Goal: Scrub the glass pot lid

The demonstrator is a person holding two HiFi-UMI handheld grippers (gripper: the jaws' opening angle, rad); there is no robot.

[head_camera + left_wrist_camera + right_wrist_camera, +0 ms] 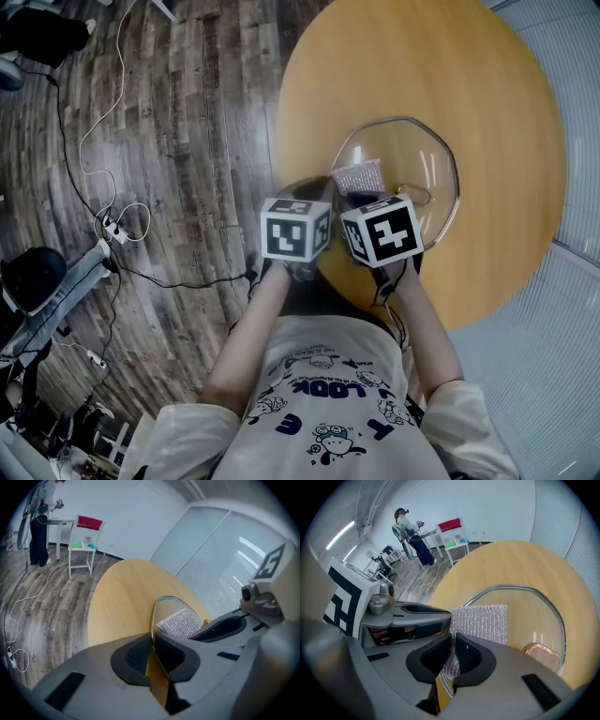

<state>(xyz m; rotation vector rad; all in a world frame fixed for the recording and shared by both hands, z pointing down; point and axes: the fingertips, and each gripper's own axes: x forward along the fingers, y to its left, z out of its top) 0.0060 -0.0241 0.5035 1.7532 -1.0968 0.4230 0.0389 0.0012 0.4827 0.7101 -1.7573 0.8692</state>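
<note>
Left claw [151, 640] pinches the glass pot lid [168, 605] at its 8 o'clock rim; right claw [452, 654] clamps a mesh scrubber [480, 620]. Hard scrubbing could lever the slick rim free.

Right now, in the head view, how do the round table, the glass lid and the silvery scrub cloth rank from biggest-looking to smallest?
1. Round table, by far the largest.
2. Glass lid, lying on the table.
3. Silvery scrub cloth, only partly in view, yet clearly the smallest.

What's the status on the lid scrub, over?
Left hand-held gripper shut on glass lid rim. Right hand-held gripper shut on silver mesh cloth, pressed flat against lid. Copper lid knob close beside cloth.
</note>
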